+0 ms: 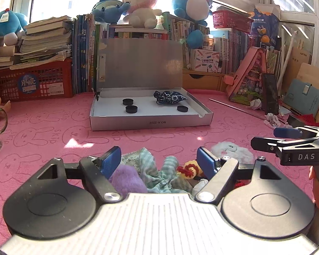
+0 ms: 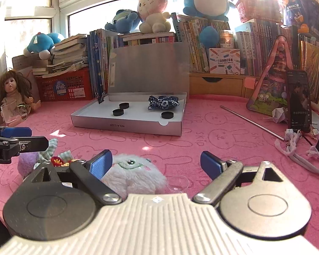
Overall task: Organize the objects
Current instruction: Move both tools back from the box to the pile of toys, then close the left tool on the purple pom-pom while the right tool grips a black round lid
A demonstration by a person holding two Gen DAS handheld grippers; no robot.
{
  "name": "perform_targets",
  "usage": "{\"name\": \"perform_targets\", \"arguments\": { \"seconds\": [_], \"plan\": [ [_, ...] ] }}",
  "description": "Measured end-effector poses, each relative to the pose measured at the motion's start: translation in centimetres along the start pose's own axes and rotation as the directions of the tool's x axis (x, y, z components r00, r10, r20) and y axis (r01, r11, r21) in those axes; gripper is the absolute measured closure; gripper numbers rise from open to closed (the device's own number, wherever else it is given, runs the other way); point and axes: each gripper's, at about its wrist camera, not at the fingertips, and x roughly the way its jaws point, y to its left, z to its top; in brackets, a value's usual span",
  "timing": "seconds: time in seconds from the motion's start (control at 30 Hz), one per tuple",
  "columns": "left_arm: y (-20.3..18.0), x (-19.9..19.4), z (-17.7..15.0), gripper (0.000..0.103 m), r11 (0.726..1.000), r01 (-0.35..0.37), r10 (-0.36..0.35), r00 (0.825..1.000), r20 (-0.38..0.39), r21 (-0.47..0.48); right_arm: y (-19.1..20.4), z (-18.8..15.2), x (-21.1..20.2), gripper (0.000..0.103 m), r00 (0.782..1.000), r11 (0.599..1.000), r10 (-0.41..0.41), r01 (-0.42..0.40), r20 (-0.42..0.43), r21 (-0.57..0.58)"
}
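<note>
Closing in on the pile of small soft toys on the pink tabletop (image 1: 42,131). Left hand-held gripper (image 1: 159,159) wide open, straddling the striped cloth toy (image 1: 157,170), gripping nothing. Right hand-held gripper (image 2: 155,162) wide too, empty, white fluffy toy (image 2: 134,174) beside its left finger. Silver box (image 2: 127,125) waiting open farther back. Next, probably: lower, centre, squeeze softly, lift toward the box.

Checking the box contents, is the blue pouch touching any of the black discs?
Apart. In the right wrist view, white box floor shows between the pouch and the nearest disc.
</note>
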Motion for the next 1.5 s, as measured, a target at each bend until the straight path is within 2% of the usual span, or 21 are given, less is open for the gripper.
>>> {"name": "perform_targets", "arguments": {
  "seconds": [0.2,0.67,1.07,1.27,1.5],
  "plan": [
    [0.6,-0.5,-1.4,0.021,0.999,-0.019,0.018,1.0,-0.018,-0.04,0.0,-1.3,-0.6,0.008,1.0,1.0,-0.017,0.017,-0.005,0.008],
    [0.9,-0.5,-3.0,0.021,0.996,-0.077,0.076,0.997,-0.035,-0.041,-0.3,-3.8,-0.4,0.008,0.996,0.997,-0.064,0.066,-0.054,0.033],
    [3.3,-0.5,-3.1,0.021,0.984,-0.129,0.125,0.992,-0.034,-0.126,-0.4,-5.0,-0.2,0.009,0.992,0.994,-0.102,0.105,-0.073,0.04],
    [4.0,-0.1,-3.5,0.021,0.979,-0.119,0.112,0.992,-0.049,-0.164,-0.2,-5.4,-0.3,0.009,0.988,0.988,-0.151,0.152,-0.044,0.03],
    [4.9,0.8,-3.9,0.021,0.967,-0.093,0.078,0.994,-0.072,-0.239,0.2,-5.9,-0.3,0.009,0.986,0.987,-0.16,0.161,-0.049,0.017]
  ]
}}
